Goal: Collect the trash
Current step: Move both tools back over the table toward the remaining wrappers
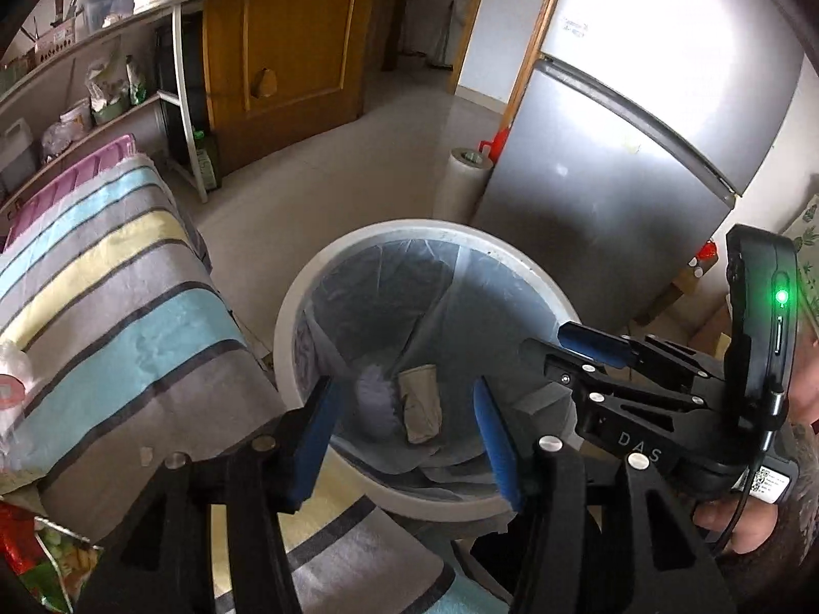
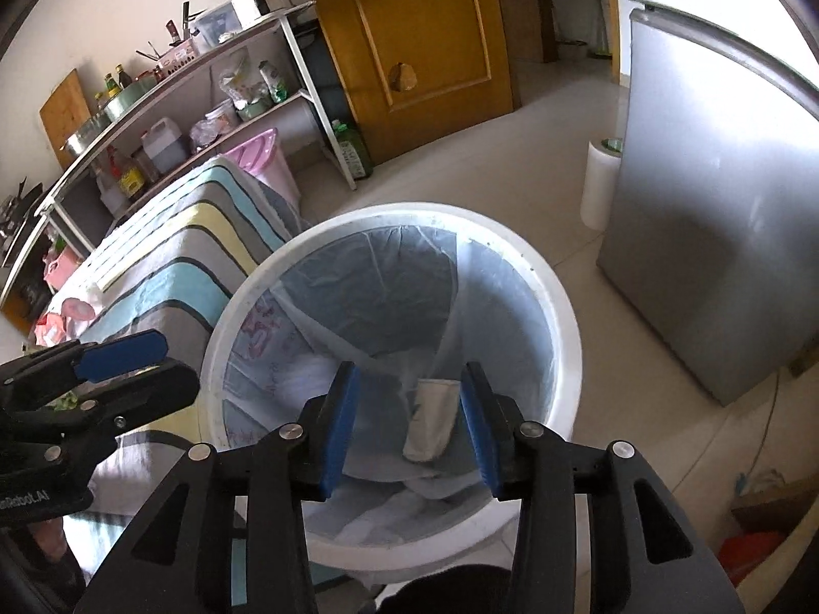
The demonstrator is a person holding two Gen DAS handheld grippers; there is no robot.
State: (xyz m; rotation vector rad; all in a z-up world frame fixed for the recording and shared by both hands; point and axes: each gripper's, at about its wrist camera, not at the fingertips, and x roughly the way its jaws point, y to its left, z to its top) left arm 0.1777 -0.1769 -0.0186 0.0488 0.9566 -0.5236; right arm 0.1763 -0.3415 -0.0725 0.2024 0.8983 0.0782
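Observation:
A white trash bin [image 1: 299, 307] with a translucent bag liner stands on the floor beside the striped table; it also shows in the right wrist view [image 2: 563, 327]. Inside lie a beige crumpled packet [image 1: 421, 404] and a whitish ribbed piece [image 1: 376, 401]; the packet shows too in the right wrist view [image 2: 430, 422]. My left gripper [image 1: 404, 440] is open and empty above the bin's near rim. My right gripper [image 2: 409, 424] is open and empty above the bin; it appears in the left wrist view [image 1: 573, 343] at the right.
A table with a striped cloth [image 1: 117, 307] is left of the bin, with wrappers [image 1: 30, 557] at its near edge. A grey fridge [image 1: 629, 153], a white roll [image 1: 460, 184], shelving [image 2: 169, 102] and a wooden door [image 2: 425, 36] surround the floor.

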